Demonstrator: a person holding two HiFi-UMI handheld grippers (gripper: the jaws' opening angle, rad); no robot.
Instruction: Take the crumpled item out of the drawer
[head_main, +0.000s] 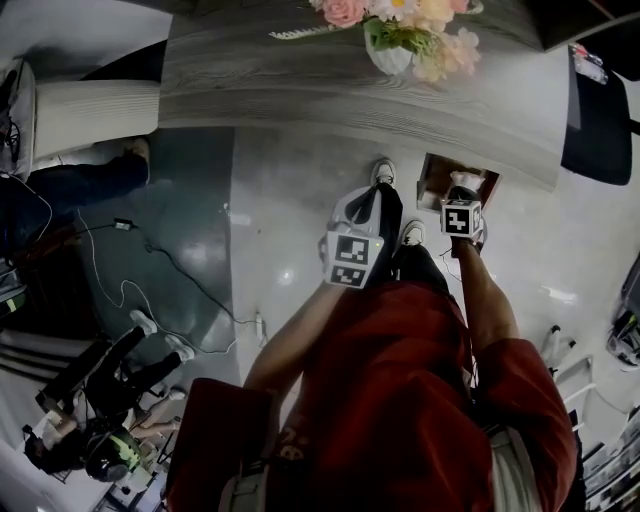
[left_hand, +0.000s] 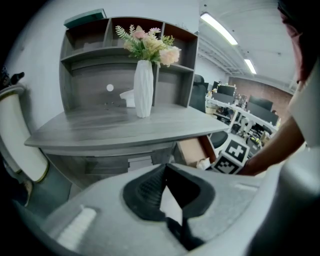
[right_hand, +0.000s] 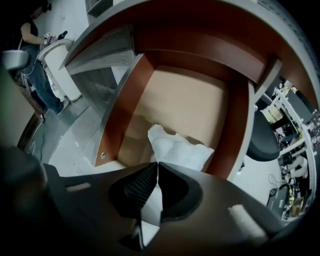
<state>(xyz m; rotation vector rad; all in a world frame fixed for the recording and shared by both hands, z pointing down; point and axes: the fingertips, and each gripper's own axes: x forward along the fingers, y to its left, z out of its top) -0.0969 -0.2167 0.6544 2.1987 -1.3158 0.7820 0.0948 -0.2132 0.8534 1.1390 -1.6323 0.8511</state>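
Note:
A crumpled white item (right_hand: 179, 148) lies in the open wooden drawer (right_hand: 190, 100), against its right wall. My right gripper (right_hand: 158, 165) reaches into the drawer, and its jaws are shut with the tips pinched on the item's near edge. The head view has this gripper (head_main: 462, 200) over the drawer (head_main: 436, 172). My left gripper (left_hand: 165, 169) is shut and holds nothing, hanging in front of the desk to the left of the drawer (left_hand: 192, 149). From there the crumpled item (left_hand: 203, 162) shows beside the right gripper's marker cube (left_hand: 233, 154).
The grey desk (left_hand: 115, 127) carries a white vase of flowers (left_hand: 143, 89) and a shelf unit behind it. A white chair (left_hand: 17, 140) stands at the left. Cables (head_main: 150, 265) trail over the floor. Another person (head_main: 95, 400) is at the lower left.

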